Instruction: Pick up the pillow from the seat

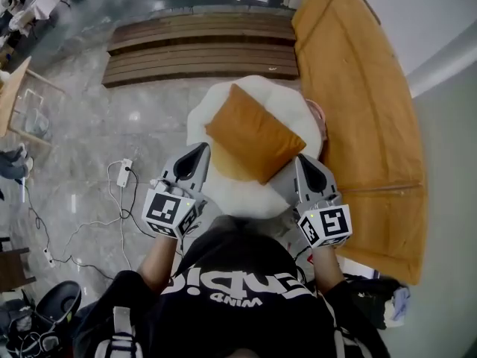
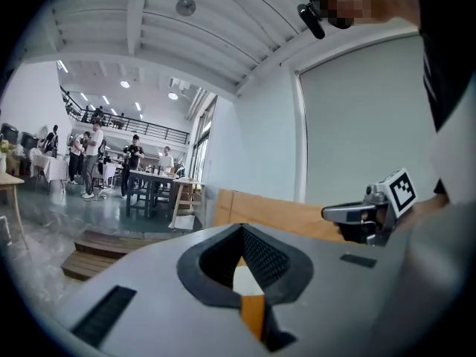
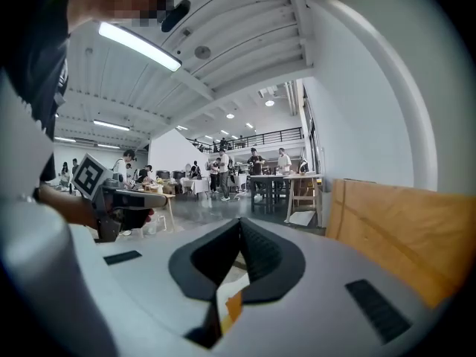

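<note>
pillow (image 1: 253, 134): we saw it flat on the white seat (image 1: 279, 95), long axis slanting far-left to near-right | left claw (image 1: 202, 147), right claw (image 1: 300, 158): both clenched, empty, flanking its near corners, equally close

Only one print shows: large white lettering on the person's black shirt (image 1: 238, 283), behind both pairs of jaws, upside down and creased, not legible. The cubes of the left gripper (image 1: 201, 151) and the right gripper (image 1: 302, 160) carry black-and-white square patterns, no letters.
</note>
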